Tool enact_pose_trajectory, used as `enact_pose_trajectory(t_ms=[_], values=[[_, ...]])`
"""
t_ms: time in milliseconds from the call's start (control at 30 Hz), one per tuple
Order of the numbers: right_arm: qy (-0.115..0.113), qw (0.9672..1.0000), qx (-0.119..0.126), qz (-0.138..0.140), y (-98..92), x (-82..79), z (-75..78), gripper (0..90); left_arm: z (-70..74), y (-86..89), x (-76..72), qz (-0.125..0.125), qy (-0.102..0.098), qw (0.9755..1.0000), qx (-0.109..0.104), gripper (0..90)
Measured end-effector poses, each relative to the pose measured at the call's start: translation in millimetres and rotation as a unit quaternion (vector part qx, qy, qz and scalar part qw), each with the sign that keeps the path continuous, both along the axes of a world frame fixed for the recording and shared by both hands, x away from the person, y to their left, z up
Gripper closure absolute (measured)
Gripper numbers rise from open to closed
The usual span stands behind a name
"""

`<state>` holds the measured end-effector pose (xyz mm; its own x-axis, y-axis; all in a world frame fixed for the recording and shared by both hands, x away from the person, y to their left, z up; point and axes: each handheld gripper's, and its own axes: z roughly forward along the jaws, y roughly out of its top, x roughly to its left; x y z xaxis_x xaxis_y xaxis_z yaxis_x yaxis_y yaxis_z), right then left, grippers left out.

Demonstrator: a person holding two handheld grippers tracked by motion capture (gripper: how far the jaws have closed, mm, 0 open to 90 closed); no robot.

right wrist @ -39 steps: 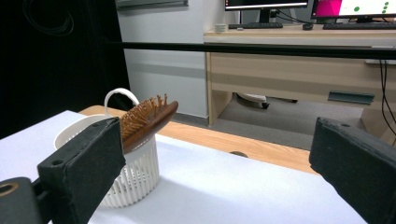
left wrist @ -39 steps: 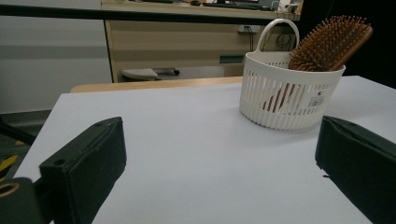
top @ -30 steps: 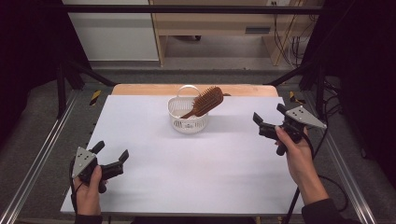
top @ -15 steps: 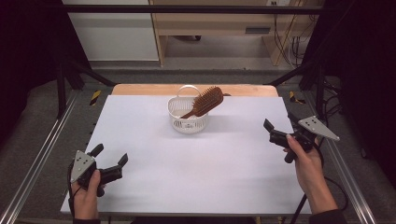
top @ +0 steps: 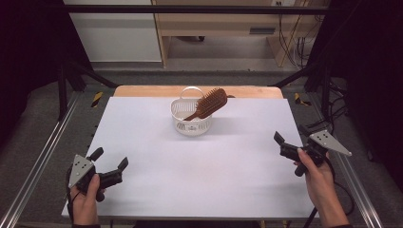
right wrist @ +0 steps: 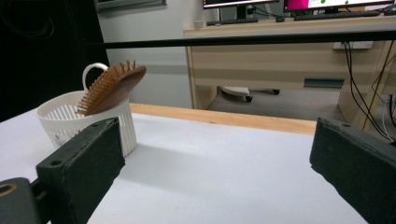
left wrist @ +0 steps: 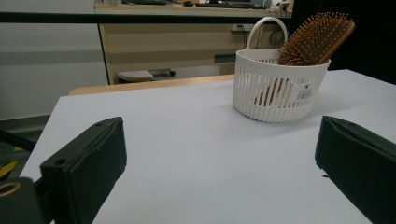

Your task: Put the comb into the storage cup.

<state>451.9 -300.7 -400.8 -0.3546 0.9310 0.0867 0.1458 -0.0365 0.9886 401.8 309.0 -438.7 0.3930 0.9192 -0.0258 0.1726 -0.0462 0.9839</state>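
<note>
Table (top: 199, 166): I have the white sheet bare across its near half, with both of my tools drawn back toward the near corners and well apart from the work.

Basket (top: 191, 118): it sits upright on the far middle of the table, same spot as a second ago, handle loop at the back. In the left gripper view (left wrist: 279, 88) it stands ahead and right of my jaws.

Hairbrush (top: 209, 103): handle down inside the basket, bristled head leaning out over the right rim. It has not shifted over the last second, so I judge the placing done.

Right gripper (top: 291, 146): this is what changed most. A second ago I had it up nearer the basket's level; now it has pulled back toward me along the right edge. Jaws spread wide, nothing between them, as the right gripper view confirms.

Left gripper (top: 110, 164): it has eased back a little toward the near left corner. Jaws apart and empty.

Meaning: both hands retreating empty-handed reads to me as a return to rest after dropping the brush in.
</note>
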Motion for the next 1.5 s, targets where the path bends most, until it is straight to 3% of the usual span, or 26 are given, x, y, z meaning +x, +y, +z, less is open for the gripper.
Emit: enact_pose_trajectory(t_ms=[600,1233,1500], values=[[0.014,0.9998,-0.012,0.006,-0.3,-16.9,-39.5,3.0,-0.2,-0.7,0.0,-0.002,0.0,1.0,-0.003,2.2],[0.015,0.9981,-0.034,0.049,19.1,-19.4,-53.4,3.0,1.2,-1.5,-0.7,-0.008,-0.006,0.9999,-0.005,2.2],[0.014,0.9962,-0.039,0.076,28.1,-20.1,-55.6,3.0,1.4,-3.3,-0.3,-0.022,-0.006,0.9997,-0.005,2.2]])
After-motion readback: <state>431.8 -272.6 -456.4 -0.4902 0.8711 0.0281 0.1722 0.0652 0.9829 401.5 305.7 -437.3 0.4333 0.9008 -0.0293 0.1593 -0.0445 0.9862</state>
